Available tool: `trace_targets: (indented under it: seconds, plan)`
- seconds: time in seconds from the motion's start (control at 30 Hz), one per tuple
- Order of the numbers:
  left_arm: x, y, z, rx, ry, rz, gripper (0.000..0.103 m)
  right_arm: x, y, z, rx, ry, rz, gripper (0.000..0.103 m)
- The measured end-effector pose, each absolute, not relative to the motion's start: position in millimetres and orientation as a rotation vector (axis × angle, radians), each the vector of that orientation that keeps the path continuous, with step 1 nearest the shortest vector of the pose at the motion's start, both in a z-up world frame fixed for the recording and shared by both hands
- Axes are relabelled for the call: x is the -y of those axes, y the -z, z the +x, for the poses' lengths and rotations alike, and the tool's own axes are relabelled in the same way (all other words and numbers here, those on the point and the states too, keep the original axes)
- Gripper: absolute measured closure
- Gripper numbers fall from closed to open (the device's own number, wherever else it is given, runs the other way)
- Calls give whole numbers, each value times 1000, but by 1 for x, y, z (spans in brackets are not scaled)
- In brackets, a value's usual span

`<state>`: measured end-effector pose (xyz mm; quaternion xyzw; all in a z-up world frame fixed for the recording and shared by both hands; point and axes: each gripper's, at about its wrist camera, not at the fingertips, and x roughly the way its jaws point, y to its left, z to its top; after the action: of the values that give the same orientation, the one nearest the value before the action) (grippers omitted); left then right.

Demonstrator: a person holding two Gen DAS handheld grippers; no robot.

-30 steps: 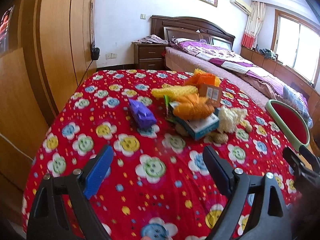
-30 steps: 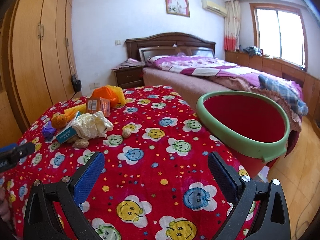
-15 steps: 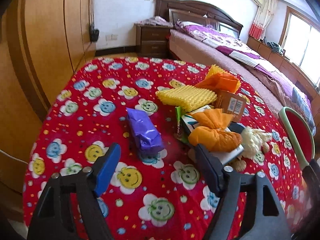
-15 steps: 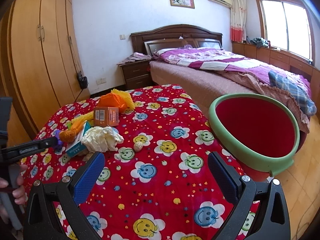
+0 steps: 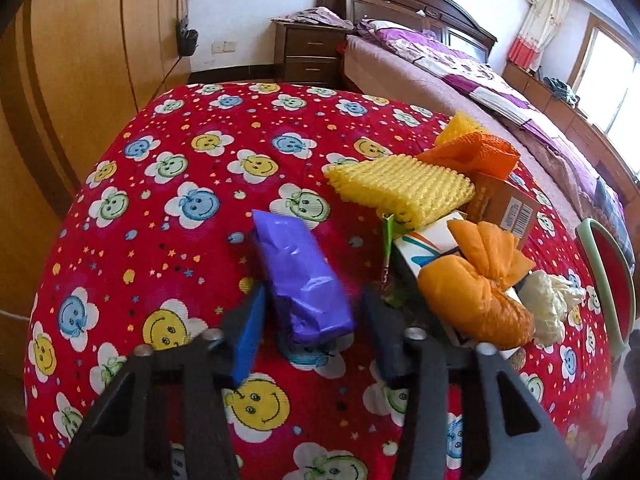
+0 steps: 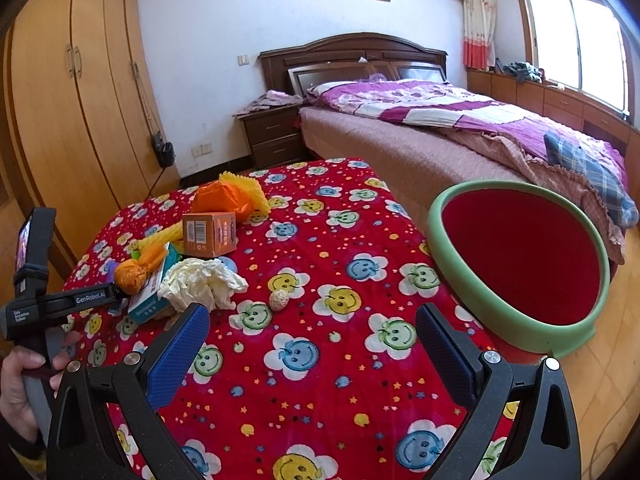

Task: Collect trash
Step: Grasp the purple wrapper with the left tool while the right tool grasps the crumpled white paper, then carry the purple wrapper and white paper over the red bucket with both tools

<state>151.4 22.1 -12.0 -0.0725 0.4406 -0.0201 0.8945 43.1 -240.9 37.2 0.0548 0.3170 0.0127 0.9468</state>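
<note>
A purple plastic packet point(image 5: 302, 276) lies on the red smiley tablecloth point(image 5: 172, 184). My left gripper point(image 5: 314, 320) is open, its fingers on either side of the packet's near end, apart from it. Right of the packet is a trash pile: yellow foam net point(image 5: 400, 188), orange net point(image 5: 476, 152), orange carton point(image 5: 504, 204), orange bag point(image 5: 476, 300), white crumpled paper point(image 5: 548, 308). My right gripper point(image 6: 312, 336) is open and empty above the cloth. The red bin with a green rim point(image 6: 516, 264) stands at the table's right edge.
A small crumpled ball point(image 6: 279, 300) lies alone on the cloth. A bed point(image 6: 440, 120) and nightstand point(image 6: 272, 136) stand behind the table. Wooden wardrobes point(image 6: 72, 100) line the left side. The left gripper's handle point(image 6: 52, 304) shows in the right wrist view.
My left gripper has moved forward and down to the purple packet and narrowed around it. The right gripper has shifted slightly, still open.
</note>
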Motion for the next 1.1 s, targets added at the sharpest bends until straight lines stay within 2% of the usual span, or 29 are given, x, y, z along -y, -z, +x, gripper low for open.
trace_targets:
  seconds: [0.17,0.5,0.77,0.97,1.1]
  plan:
    - [-36,9,150,-891,101,-217,72,229,-36,54,-663,-34,97,1]
    - [-51,-12,129,-780,149,-247,72,196,-27,88,-730,-88,113,1]
    - [-42,-17,118,-760,213,-227,72,174,-14,113,-759,-156,147,2]
    - [-37,-26,109,-746,222,-228,72,176,1,126,-838,-194,193,48]
    - [-35,-34,102,-731,221,-232,72,181,2,127,-862,-236,269,64]
